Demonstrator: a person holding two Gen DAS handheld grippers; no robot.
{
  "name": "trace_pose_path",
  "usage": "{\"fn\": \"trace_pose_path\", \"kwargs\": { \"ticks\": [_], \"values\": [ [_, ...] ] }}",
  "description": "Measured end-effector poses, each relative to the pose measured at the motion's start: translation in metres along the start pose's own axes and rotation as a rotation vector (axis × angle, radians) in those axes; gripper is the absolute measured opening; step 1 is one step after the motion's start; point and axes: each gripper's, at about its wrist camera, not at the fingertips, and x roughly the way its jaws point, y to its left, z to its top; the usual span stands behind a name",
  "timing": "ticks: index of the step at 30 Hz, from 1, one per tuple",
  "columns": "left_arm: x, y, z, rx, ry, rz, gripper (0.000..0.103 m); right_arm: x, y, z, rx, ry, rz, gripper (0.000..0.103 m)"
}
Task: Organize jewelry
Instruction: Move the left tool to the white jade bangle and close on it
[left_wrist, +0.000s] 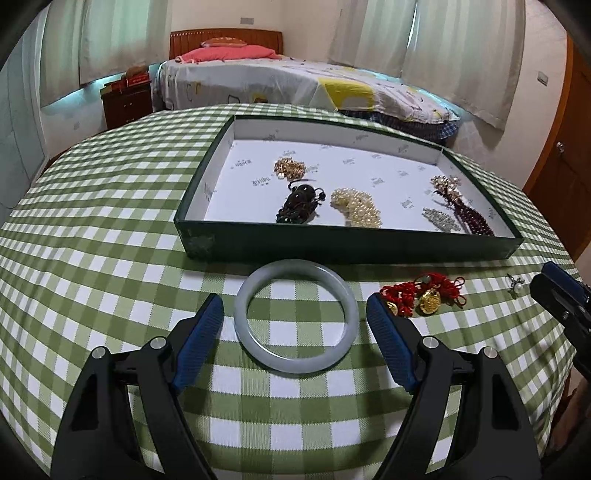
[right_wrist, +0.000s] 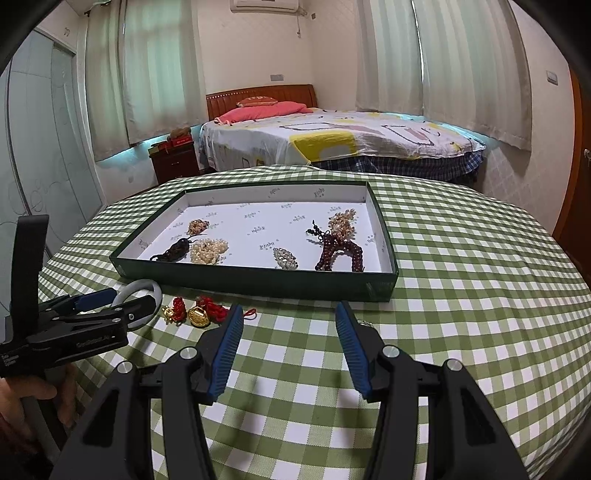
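A pale jade bangle (left_wrist: 295, 314) lies flat on the checked cloth just in front of the green tray (left_wrist: 332, 249). My left gripper (left_wrist: 293, 301) stands open around it, one blue pad on each side, neither touching. The bangle (right_wrist: 146, 286) shows partly behind that gripper (right_wrist: 122, 301) in the right wrist view. Red-cord gold charms (left_wrist: 424, 297) lie to the bangle's right, and a small pearl earring (left_wrist: 515, 285) sits further right. My right gripper (right_wrist: 290, 307) hovers open over bare cloth with nothing between its fingers, the charms (right_wrist: 195, 314) just to its left.
The tray (right_wrist: 258, 282) holds several pieces: a gold cluster (left_wrist: 290, 168), dark beads (left_wrist: 299, 205), pearls (left_wrist: 356, 208), a crystal piece (right_wrist: 284, 257) and a dark red bead bracelet (right_wrist: 340, 254). A hand (right_wrist: 26, 398) grips the left tool. A bed stands beyond the table.
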Motion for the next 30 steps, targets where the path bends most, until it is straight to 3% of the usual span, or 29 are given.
{"fn": "trace_pose_path", "kwargs": {
  "ticks": [6, 19, 26, 28, 30],
  "values": [
    [0.005, -0.008, 0.001, 0.046, 0.019, 0.01, 0.086, 0.003, 0.002, -0.001, -0.003, 0.01, 0.004, 0.052],
    [0.005, -0.003, 0.003, 0.022, 0.024, 0.0, 0.087, 0.004, 0.004, -0.001, -0.008, 0.017, 0.006, 0.052],
    [0.007, -0.008, 0.003, 0.057, 0.037, 0.011, 0.09, 0.004, 0.004, -0.001, -0.006, 0.017, 0.008, 0.052],
    [0.007, -0.009, 0.004, 0.064, 0.037, 0.014, 0.085, 0.004, 0.004, -0.001, -0.006, 0.018, 0.008, 0.052],
    [0.006, -0.012, 0.003, 0.097, 0.03, 0.032, 0.069, 0.005, 0.004, -0.001, -0.003, 0.018, 0.009, 0.052]
  ]
}}
